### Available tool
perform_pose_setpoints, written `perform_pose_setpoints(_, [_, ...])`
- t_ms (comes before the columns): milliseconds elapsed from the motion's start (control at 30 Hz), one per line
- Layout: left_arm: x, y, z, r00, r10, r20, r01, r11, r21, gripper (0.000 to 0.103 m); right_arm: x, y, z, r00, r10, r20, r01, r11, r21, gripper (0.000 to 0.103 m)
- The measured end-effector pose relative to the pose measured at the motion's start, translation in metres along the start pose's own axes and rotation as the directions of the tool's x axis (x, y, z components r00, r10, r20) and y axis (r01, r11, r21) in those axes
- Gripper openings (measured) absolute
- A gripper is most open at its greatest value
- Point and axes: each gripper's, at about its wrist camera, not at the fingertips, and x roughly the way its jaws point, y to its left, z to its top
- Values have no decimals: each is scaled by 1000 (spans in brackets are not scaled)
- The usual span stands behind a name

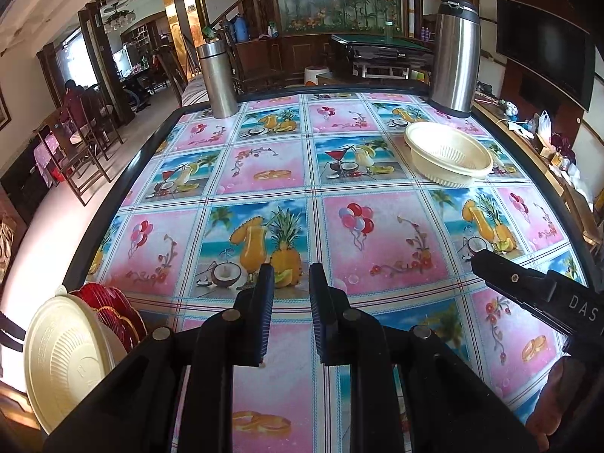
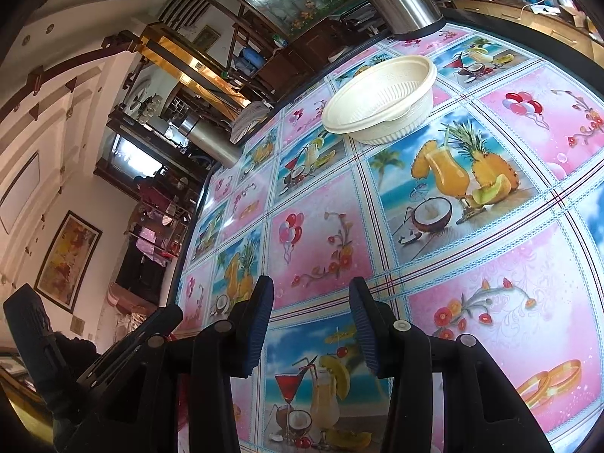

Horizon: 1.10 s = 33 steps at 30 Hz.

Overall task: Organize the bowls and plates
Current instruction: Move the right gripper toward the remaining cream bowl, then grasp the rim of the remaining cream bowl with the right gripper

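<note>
We saw the left tool (image 1: 291, 283) low over the surface (image 1: 377, 241), its 2 fingers standing a narrow gap apart with nothing between them, only the printed cloth below. In the right wrist view the right tool (image 2: 311, 302) had its fingers spread wider, also with nothing between them.

1 cream bowl (image 1: 449, 154) stood upright on the surface at about 2 o'clock from the left tool, well apart from it. In the right wrist view the same bowl (image 2: 381, 100) lay at about 12 o'clock, also well apart from the fingers. A tall steel flask (image 1: 455, 56) stood just behind the bowl near the far edge, and a slimmer steel flask (image 1: 218, 77) stood at about 11 o'clock near the far left corner.

At about 8 o'clock in the left wrist view, a second cream bowl (image 1: 64, 362) stood on its edge at the near left corner, and red plates (image 1: 113, 309) stood on edge just behind it. What carried them, we could not tell. The right tool's body (image 1: 528, 287) entered that view at about 3 o'clock.
</note>
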Motion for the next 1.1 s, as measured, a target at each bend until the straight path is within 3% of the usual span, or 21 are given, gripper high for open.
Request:
perform_pose_setpoints(300, [8,-18,9,1000,1,-5,-1,1000,29,16,-10,-9,6,1000,2,23,-2,1000,17,45])
perform_pose_setpoints(667, [16,-40,33,1000,-17,24,16,999,43,16,-21,-33,22,997,-53,48,51,998,47,45])
perform_pose_setpoints(800, [20,-48,46,999,-31,37,30,999,34,16,-32,-37,41,996,-69,50,67,997,47,45])
perform_pose_setpoints(1100, [29,-58,77,997,-47,62,48,999,-25,16,-61,-14,103,984,-102,149,106,994,-22,45])
